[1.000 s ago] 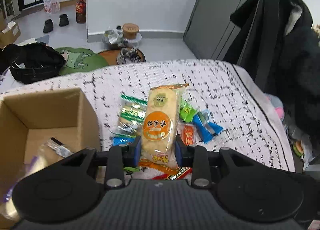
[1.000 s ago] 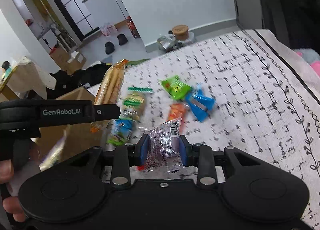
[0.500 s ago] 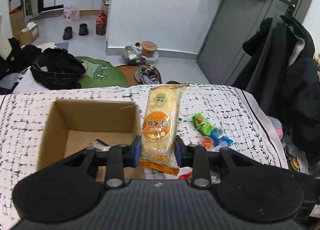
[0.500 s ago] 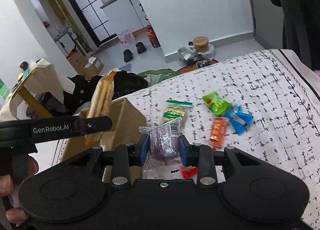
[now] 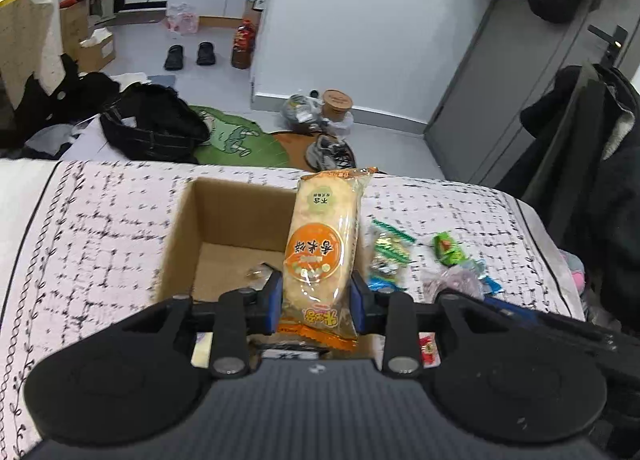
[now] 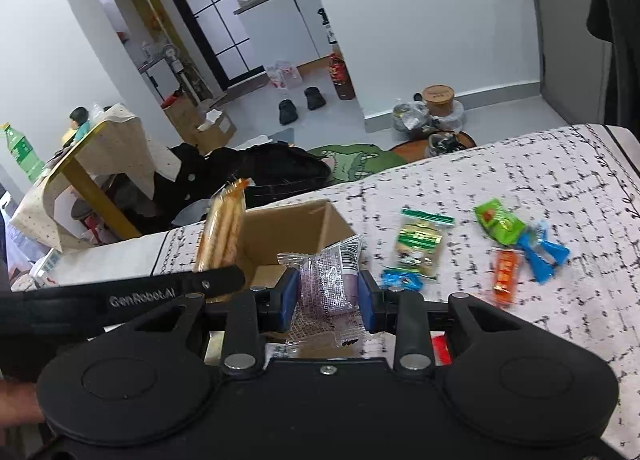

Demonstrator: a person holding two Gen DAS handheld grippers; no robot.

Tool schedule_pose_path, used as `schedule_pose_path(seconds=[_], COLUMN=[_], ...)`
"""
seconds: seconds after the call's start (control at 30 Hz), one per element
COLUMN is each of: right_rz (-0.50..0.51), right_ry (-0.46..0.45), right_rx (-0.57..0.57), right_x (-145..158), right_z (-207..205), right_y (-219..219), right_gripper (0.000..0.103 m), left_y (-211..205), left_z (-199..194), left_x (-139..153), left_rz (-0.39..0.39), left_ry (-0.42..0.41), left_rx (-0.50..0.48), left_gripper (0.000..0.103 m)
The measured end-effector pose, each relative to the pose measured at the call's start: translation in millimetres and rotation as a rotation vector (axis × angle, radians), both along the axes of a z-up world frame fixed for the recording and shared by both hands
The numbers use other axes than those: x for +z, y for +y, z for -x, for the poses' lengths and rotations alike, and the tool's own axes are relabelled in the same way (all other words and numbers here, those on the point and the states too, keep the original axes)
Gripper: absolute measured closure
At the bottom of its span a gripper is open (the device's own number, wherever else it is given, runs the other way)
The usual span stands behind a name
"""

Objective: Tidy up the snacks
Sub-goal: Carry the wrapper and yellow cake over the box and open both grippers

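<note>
My left gripper (image 5: 316, 300) is shut on a tall orange rice-cracker packet (image 5: 322, 248) and holds it upright over the near right part of an open cardboard box (image 5: 188, 215). The packet also shows edge-on in the right wrist view (image 6: 222, 232). My right gripper (image 6: 328, 296) is shut on a clear purple snack packet (image 6: 326, 280), just above the box's near right edge (image 6: 304, 209). Loose snacks lie on the cloth right of the box: a green-and-gold packet (image 6: 420, 240), a green one (image 6: 498, 219), an orange one (image 6: 506, 272) and blue ones (image 6: 540, 252).
The box stands on a white bed cover (image 5: 100, 219) with black marks. A small wrapper (image 5: 260, 270) lies inside the box. The left gripper's body (image 6: 120, 296) crosses the right wrist view at left. A black bag (image 5: 152, 127), shoes and coats lie beyond the bed.
Both grippers have risen and moved left from the snack pile to over the box, each still holding its packet.
</note>
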State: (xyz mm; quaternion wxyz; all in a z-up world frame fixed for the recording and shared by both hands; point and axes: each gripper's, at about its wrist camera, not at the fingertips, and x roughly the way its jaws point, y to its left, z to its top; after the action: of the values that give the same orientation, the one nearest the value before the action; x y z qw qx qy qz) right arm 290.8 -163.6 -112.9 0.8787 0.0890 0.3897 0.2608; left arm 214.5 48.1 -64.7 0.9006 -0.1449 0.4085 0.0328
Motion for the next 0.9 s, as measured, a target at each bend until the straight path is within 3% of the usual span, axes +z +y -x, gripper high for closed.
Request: schedule_pose_path(seconds=[0.47,0.57,0.67,0.77,0.8,0.83,0.9], right_rz=[-0.001,-0.006,-0.009,-0.022,-0.029,-0.029,-0.029], right_ry=[-0.017,-0.02,-0.016,-0.003,0.001,0.007,0.013], right_rx=[0.025,0.021,0.018,0.03,0.03,0.025,0.01], right_x=[-3.7,-4.5,-6.6,-8.3,-9.1,-9.9,-11.2], right_z=[-3.9,-6.8,-8.9,-11.2,-11.6,-11.8,-11.6], right_y=[39.7,44.5,47.4,51.2,51.3,51.2,48.5], right_gripper=[0.071,0.071,0.071,0.067,0.056,0.052,0.05], left_y=[45.8,48.9,54.8,58.0,58.5,59.2,59.1], left_z=[-0.2,-0.1,4.7,8.7,9.4,10.6,11.9], left_x=[-14.4,-17.3,-19.1,-18.7,-18.1,-17.4,-15.8], left_rz=[-0.018,-0.039,-0.006,0.001,0.0,0.0,0.002], left_ry=[0.006,0.008,0.005,0.005,0.005,0.004,0.004], left_rx=[0.053,0.062,0.069,0.076,0.077,0.079,0.084], left_gripper=[0.07,0.067,0.062,0.058,0.057,0.056,0.051])
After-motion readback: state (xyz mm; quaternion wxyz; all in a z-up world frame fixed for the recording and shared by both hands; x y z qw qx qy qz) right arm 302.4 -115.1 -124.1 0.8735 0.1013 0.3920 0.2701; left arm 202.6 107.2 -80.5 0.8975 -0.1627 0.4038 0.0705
